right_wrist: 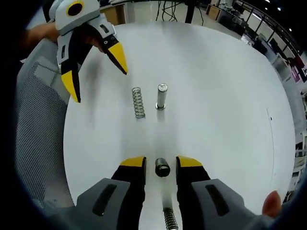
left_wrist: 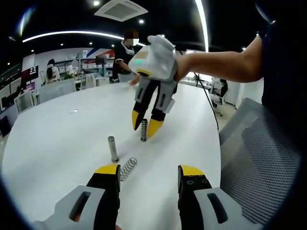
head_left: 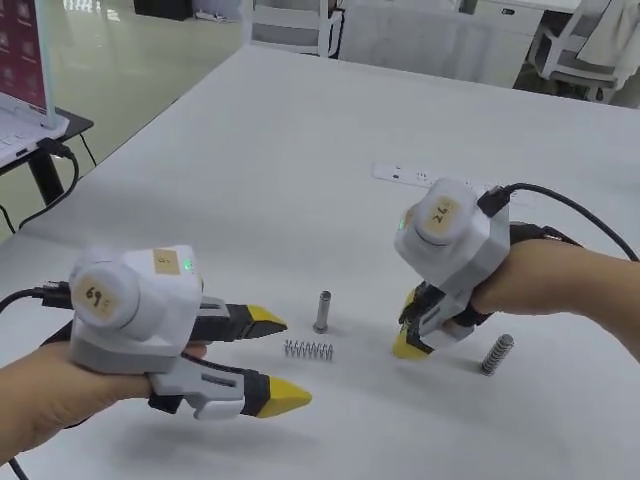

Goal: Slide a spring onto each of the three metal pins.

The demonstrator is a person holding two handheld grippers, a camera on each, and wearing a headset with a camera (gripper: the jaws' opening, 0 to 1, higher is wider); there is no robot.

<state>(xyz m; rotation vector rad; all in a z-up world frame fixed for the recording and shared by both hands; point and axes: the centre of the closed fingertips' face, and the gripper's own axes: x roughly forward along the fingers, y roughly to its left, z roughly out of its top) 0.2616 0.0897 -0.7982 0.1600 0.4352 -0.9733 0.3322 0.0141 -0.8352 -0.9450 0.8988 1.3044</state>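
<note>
loose spring (head_left: 307, 349) lies mid-frame on table (head_left: 300, 150), beside upright bare pin (head_left: 322, 311) | right claw (right_wrist: 161, 162) parted, straddling second pin (right_wrist: 162, 168) low centre, not clamping | left claw (head_left: 290, 360) open, empty, lower left | step: likely fetching that spring | next: pinch it, upend, thread over bare pin

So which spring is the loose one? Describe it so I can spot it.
On the white table, find the bare metal pin standing upright just ahead of the left gripper. The spring lies flat beside that pin, on the person's side. The other spring sits far off to the right, away from that pin.
</note>
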